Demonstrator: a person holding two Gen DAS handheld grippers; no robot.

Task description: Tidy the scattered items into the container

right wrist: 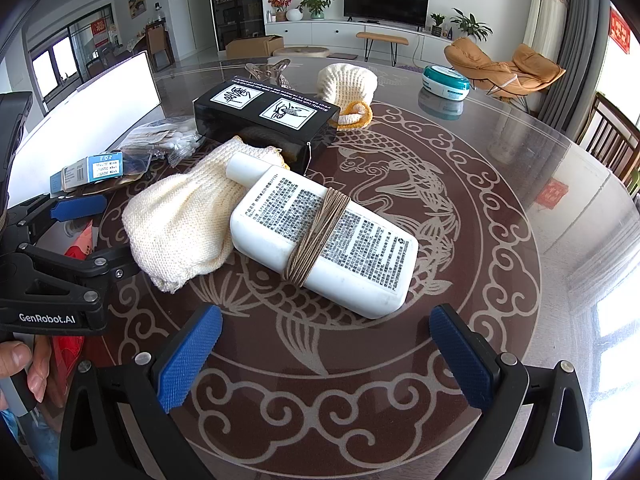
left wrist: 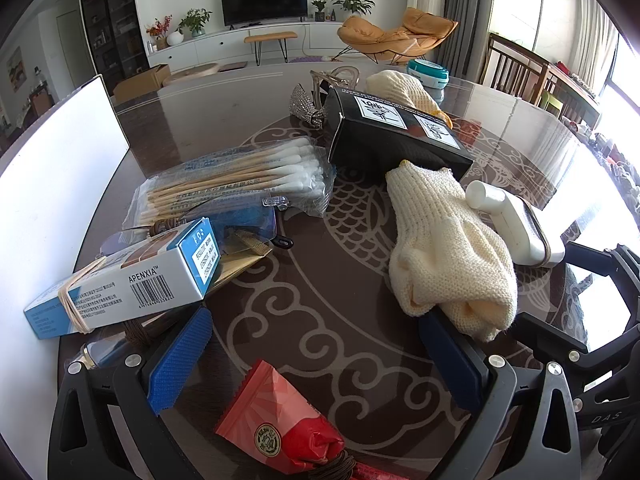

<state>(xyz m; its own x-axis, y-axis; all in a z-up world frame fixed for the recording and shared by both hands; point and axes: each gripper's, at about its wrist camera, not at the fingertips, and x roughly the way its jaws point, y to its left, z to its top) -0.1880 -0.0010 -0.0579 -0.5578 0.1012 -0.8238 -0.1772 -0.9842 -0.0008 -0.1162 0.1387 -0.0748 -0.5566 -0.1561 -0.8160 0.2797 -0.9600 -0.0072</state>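
My left gripper (left wrist: 316, 344) is open low over the glass table, a red snack packet (left wrist: 280, 420) lying between its blue fingers. A cream knitted glove (left wrist: 448, 252) touches its right finger. To its left lie a blue-white box (left wrist: 132, 280) bound with a rubber band and a cotton swab pack (left wrist: 248, 176). My right gripper (right wrist: 324, 354) is open just short of a white bottle (right wrist: 324, 240) wrapped in twine, lying flat beside the cream glove (right wrist: 180, 224). A black box (right wrist: 268, 124) sits behind them. A white container wall (right wrist: 92, 104) stands at the left.
A second knitted glove (right wrist: 348, 88), a teal round tin (right wrist: 445, 82) and a sparkly hair clip (left wrist: 306, 106) lie farther back. The left gripper's body (right wrist: 52, 272) and a hand (right wrist: 24, 368) are at the left of the right wrist view. Chairs stand beyond the table's right edge.
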